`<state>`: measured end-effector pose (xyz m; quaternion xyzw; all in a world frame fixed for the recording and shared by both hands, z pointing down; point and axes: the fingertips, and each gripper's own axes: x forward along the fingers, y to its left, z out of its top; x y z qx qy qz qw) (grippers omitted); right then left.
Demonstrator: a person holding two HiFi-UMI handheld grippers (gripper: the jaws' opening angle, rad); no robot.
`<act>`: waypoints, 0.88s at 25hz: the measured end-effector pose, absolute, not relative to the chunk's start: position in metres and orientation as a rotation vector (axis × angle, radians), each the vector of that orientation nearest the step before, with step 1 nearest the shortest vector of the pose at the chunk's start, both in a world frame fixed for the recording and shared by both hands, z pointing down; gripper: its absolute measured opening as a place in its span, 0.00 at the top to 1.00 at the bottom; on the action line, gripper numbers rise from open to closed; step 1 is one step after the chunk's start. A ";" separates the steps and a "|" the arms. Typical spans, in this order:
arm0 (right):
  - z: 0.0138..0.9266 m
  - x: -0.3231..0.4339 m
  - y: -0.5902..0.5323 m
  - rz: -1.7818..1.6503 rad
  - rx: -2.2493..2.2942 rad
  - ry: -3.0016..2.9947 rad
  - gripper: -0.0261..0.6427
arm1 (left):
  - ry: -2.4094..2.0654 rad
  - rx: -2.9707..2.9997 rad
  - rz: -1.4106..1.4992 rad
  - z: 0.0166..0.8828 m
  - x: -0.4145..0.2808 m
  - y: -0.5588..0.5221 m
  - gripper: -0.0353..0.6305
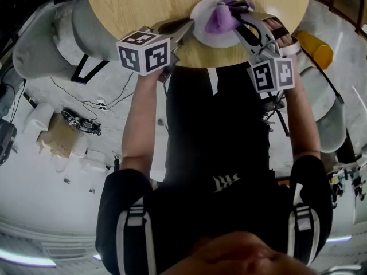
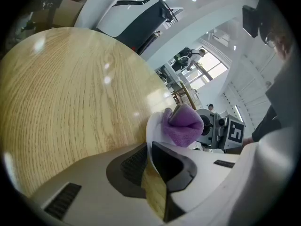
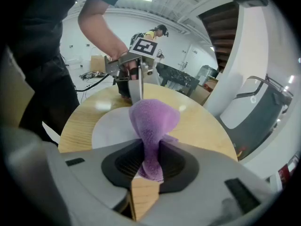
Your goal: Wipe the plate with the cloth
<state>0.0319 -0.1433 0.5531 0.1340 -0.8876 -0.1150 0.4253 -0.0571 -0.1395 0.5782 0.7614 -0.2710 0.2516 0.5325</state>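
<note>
**Left gripper** (image 1: 184, 30): the jaws are drawn narrow and clamped on the rim of the plate (image 1: 204, 32), at about the plate's 9 o'clock in the head view. The left gripper view confirms this, with the thin white rim running edge-on between the pads. The judged purpose is to pin the plate so that it neither slides nor spins under rubbing.

**Plate:** it is white and lies flat on the round wooden table (image 1: 132, 7), close to the edge nearest the person, at 12 o'clock in the head view. No soiling can be made out on the bare part that shows.

**Cloth** (image 1: 221, 17): it is purple and bunched into a wad that sits over the plate from the centre toward 2 o'clock, apparently in contact. Bunching leaves a thick pad in front and a tail for gripping.

**Right gripper** (image 1: 239, 20): the jaws are closed on the cloth's gathered tail, and the wad bulges beyond the tips. The gripper enters from the plate's 4 o'clock side and points downward, so the wad rather than the jaws meets the plate.

**Assessment:** wiping appears to be in hand, but how much of the plate has been covered cannot be told. Because the plate sits near the table edge, the left grip matters.
</note>
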 end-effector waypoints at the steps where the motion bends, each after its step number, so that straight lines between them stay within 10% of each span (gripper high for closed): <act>1: 0.552 0.036 -0.143 -0.284 0.342 -2.211 0.83 | -0.647 1.815 0.599 0.578 -0.057 -0.139 0.88; 22: 0.539 -0.047 -0.147 -0.024 0.326 -2.461 0.83 | -0.677 1.823 0.566 0.579 -0.057 -0.138 0.88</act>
